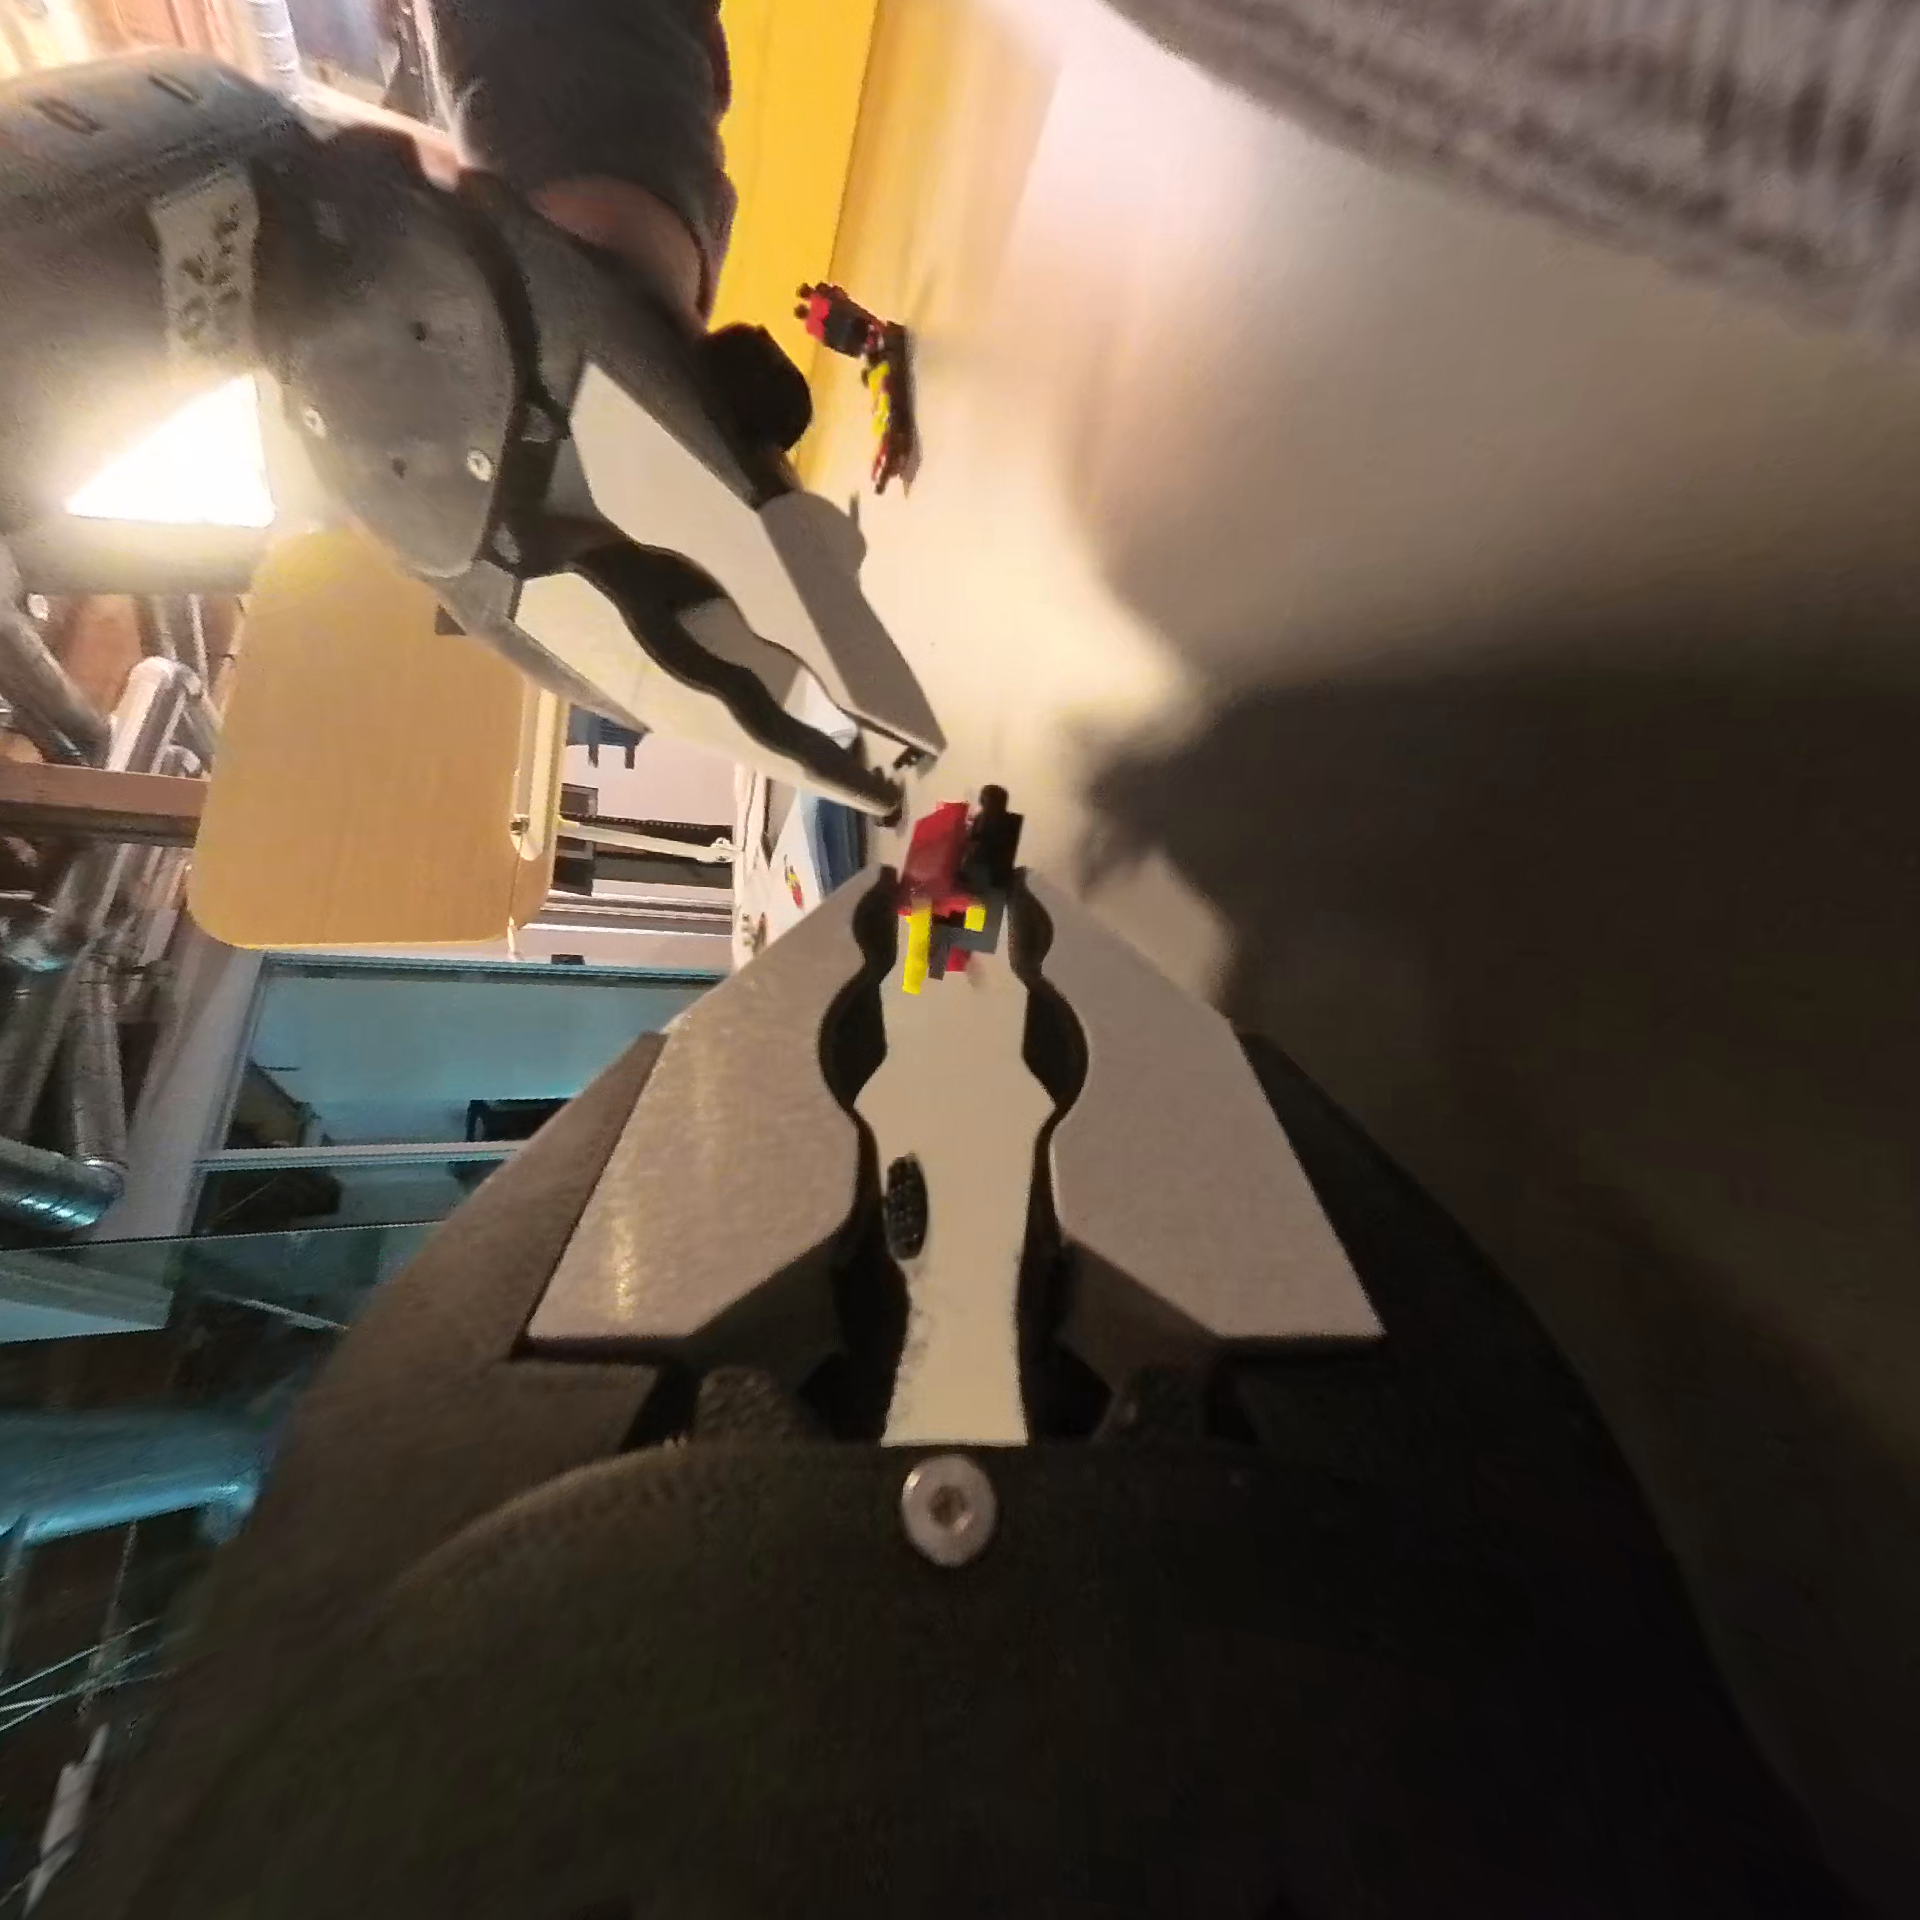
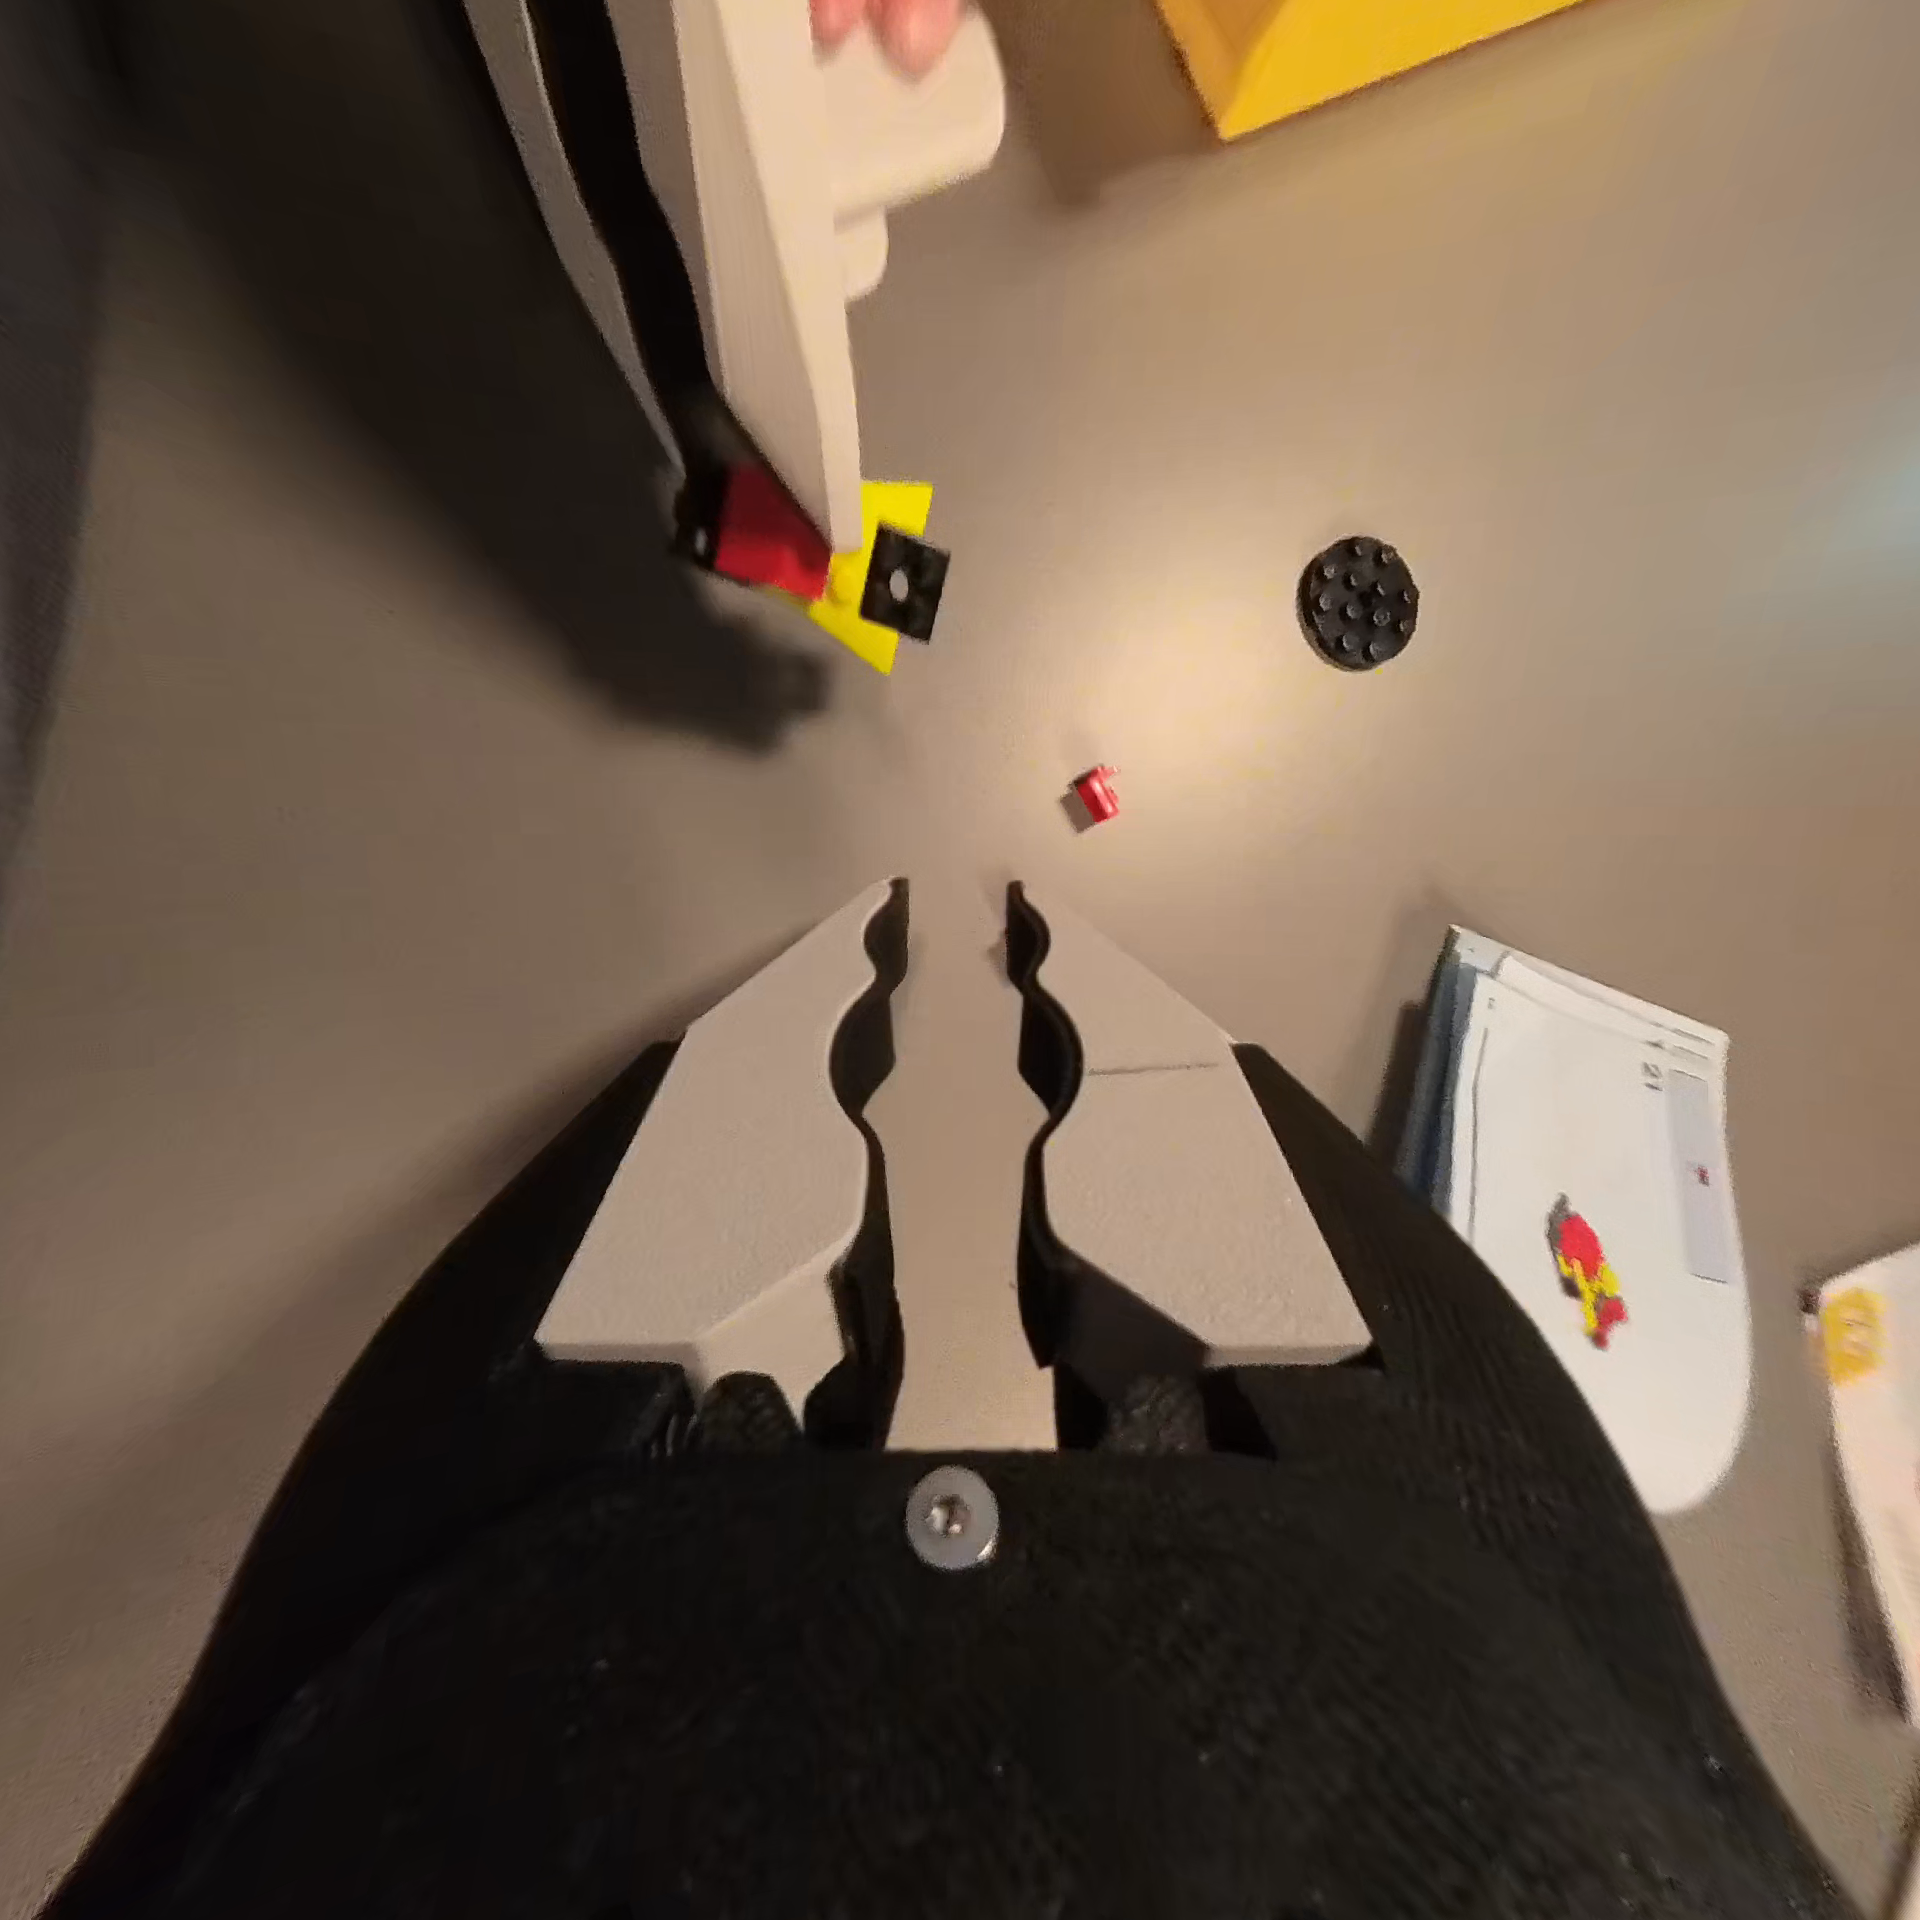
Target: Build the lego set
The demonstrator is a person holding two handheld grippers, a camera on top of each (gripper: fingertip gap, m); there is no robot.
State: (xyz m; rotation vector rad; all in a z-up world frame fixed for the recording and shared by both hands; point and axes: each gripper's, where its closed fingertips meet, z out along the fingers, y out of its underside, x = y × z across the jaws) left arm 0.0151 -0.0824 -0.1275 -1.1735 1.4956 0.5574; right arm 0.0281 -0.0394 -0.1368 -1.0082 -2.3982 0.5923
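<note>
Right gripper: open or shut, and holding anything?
Open and empty: the right gripper shows bare table between its fingertips; the small red brick lies beyond.

We observe a small red, black and yellow brick assembly (image 1: 948, 894) held aloft, tilted. A tiny red brick (image 2: 1093, 798) and a round black studded plate (image 2: 1357, 604) lie apart on the table.

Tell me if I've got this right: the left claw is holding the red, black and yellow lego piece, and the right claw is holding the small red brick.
Not quite. The left claw does hold the red, black and yellow lego piece, but the right claw is empty. The right wrist view shows the small red brick lying loose on the table just ahead of its open tips.
</note>
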